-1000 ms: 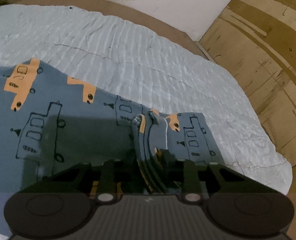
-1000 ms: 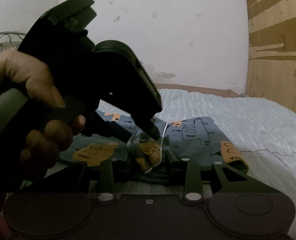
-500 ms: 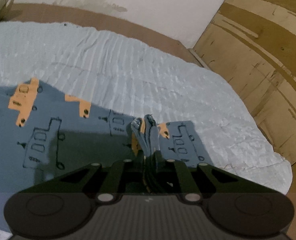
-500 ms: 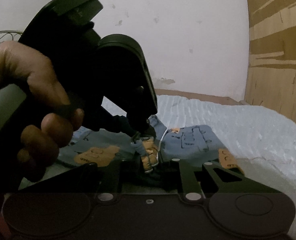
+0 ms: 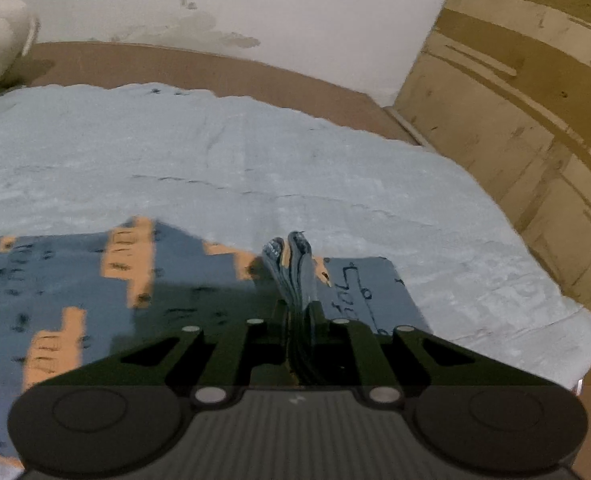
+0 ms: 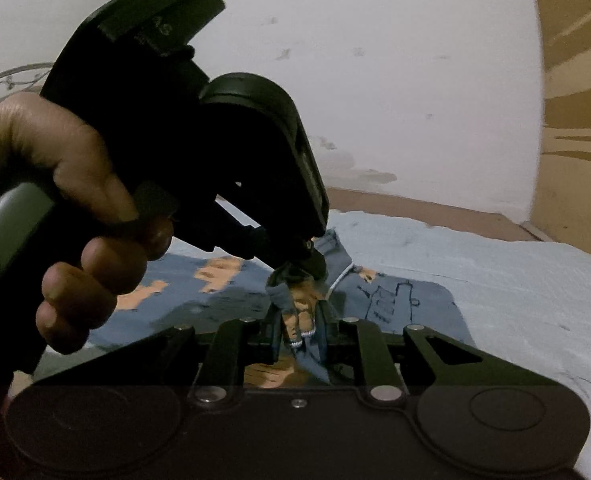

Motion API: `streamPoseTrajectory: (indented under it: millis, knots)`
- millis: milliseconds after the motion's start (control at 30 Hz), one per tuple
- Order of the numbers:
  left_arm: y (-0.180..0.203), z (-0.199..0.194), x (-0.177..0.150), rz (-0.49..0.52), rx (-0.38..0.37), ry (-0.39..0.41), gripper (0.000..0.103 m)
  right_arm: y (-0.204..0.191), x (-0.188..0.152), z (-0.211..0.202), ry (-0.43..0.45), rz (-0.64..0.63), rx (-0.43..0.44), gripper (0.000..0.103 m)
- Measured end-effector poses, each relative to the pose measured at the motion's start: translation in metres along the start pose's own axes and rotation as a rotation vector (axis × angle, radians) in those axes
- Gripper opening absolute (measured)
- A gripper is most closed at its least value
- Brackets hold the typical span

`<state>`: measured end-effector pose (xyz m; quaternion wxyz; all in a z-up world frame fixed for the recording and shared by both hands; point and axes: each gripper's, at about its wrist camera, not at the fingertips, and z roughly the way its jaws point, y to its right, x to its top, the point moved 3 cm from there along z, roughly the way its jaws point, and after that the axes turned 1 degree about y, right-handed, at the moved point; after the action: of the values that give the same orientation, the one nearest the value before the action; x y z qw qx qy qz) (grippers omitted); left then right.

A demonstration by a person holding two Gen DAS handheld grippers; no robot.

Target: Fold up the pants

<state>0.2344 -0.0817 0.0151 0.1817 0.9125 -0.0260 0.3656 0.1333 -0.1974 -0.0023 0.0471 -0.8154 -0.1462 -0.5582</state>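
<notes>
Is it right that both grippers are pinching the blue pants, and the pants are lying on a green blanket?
Not quite. The blanket is light blue, not green, as the left wrist view shows. Both the left gripper and the right gripper do pinch the blue pants.

We lose the pants (image 5: 75, 300) off the left wrist view's left edge, their print smeared by blur. In the right wrist view, the left gripper (image 6: 295, 264) and the hand (image 6: 75, 220) holding it hide much of the cloth behind.

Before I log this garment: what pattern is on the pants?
Blue-grey pants with orange blocks and black outlined vehicles; clearest in the right wrist view.
</notes>
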Motion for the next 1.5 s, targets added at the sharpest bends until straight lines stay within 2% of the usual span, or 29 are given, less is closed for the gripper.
streamPoseTrajectory:
  millis: [267, 533, 767, 1000, 1033, 1067, 1100, 1133, 1167, 1200, 1233, 1300, 1367, 1500]
  knots:
    - [-0.053, -0.008, -0.009, -0.033, 0.017, -0.009, 0.010, -0.050, -0.002, 0.020, -0.042, -0.077, 0.120, 0.018]
    - [-0.097, -0.001, -0.025, -0.111, -0.014, -0.038, 0.010, -0.074, -0.007, 0.047, -0.105, -0.138, 0.169, 0.019]
    - [-0.109, -0.003, -0.034, -0.149, -0.052, -0.031, 0.010, -0.074, -0.010, 0.042, -0.095, -0.134, 0.179, 0.019]
    - [-0.108, -0.005, -0.039, -0.151, -0.044, -0.017, 0.010, -0.068, -0.012, 0.049, -0.088, -0.129, 0.178, 0.021]
    - [-0.108, -0.004, -0.039, -0.151, -0.042, -0.009, 0.013, -0.068, -0.014, 0.049, -0.086, -0.127, 0.182, 0.023]
    - [-0.107, -0.005, -0.039, -0.147, -0.040, -0.004, 0.014, -0.066, -0.014, 0.047, -0.080, -0.121, 0.187, 0.031]
    - [-0.105, -0.006, -0.038, -0.138, -0.033, -0.003, 0.023, -0.063, -0.014, 0.045, -0.073, -0.114, 0.193, 0.037]
    - [-0.104, -0.007, -0.036, -0.126, -0.027, -0.002, 0.038, -0.061, -0.013, 0.040, -0.064, -0.110, 0.191, 0.052]
    - [-0.103, -0.008, -0.035, -0.122, -0.020, 0.005, 0.047, -0.059, -0.013, 0.034, -0.055, -0.108, 0.179, 0.069]
    - [-0.101, -0.009, -0.033, -0.121, -0.007, 0.020, 0.062, -0.053, -0.014, 0.030, -0.046, -0.102, 0.163, 0.075]
    - [-0.100, -0.010, -0.032, -0.117, 0.010, 0.034, 0.068, -0.045, -0.015, 0.026, -0.038, -0.087, 0.142, 0.082]
    - [-0.095, -0.009, -0.030, -0.082, 0.055, 0.057, 0.072, -0.029, -0.016, 0.019, -0.022, -0.068, 0.095, 0.088]
    - [-0.087, -0.005, -0.033, -0.020, 0.121, 0.067, 0.076, -0.012, -0.017, 0.017, -0.002, -0.073, 0.029, 0.101]
    - [-0.077, -0.001, -0.047, 0.064, 0.188, 0.069, 0.081, 0.038, -0.015, 0.027, -0.026, -0.074, -0.159, 0.101]
